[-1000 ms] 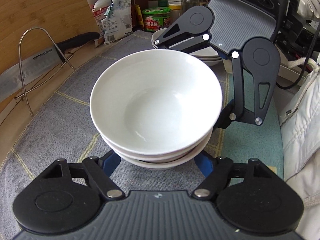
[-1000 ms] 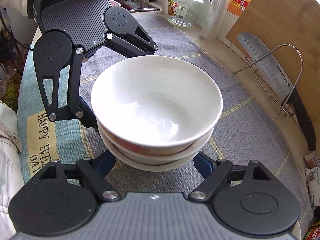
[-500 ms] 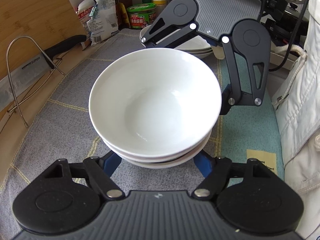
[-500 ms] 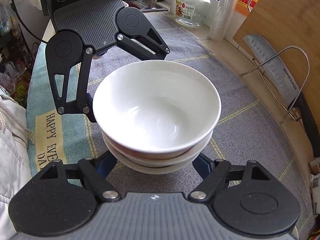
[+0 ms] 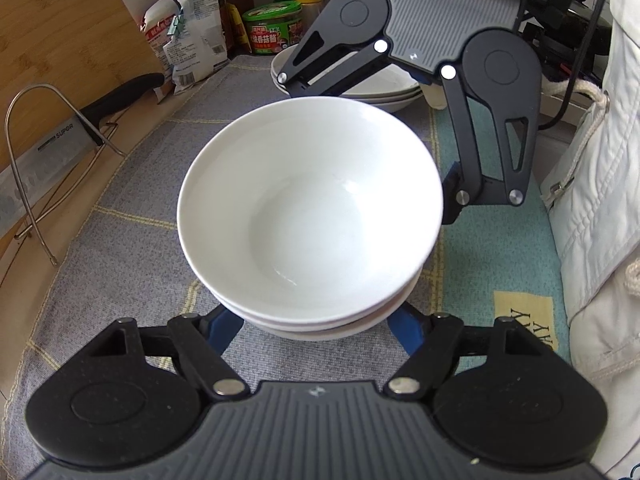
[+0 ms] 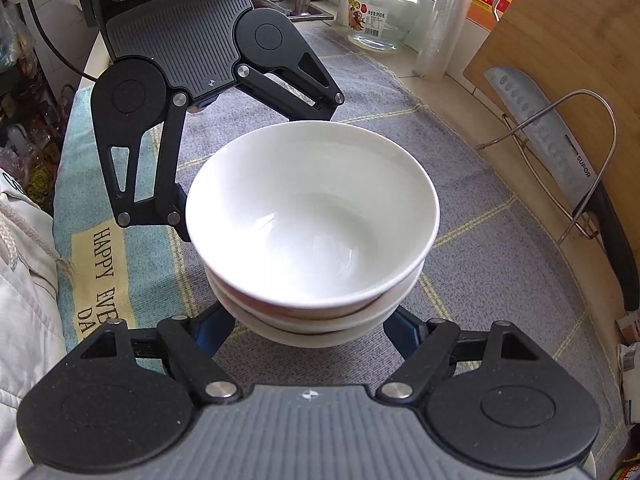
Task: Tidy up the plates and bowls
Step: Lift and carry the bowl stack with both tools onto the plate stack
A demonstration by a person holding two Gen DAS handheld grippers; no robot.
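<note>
The bowls form a stack of three white, nested and upright, over the middle of the surface on a grey cloth. The base of the stack is hidden, so contact with the cloth cannot be confirmed. The left tongs straddle the stack from one side, one blue pad at each flank of the lowest bowl. The pad faces are hidden under the bowl rims, so I cannot tell whether these tongs clamp or only flank it. The right tongs straddle the stack from the opposite side, facing the left tongs. Their blue pads are drawn in against the flanks of the lowest bowl, clamped on it. Both tongs point steeply down. A stack of white plates sits behind the right tongs, toward one end of the surface and apart from the bowls. A teal mat with printed lettering lies along the edge nearest the person, whose pale padded garment borders that edge. Along the opposite edge a wooden board leans upright. A knife rests against it, held in a wire rack. Packets and a green-lidded tub stand at the corner beyond the plates. A glass jar stands at the other end.
</note>
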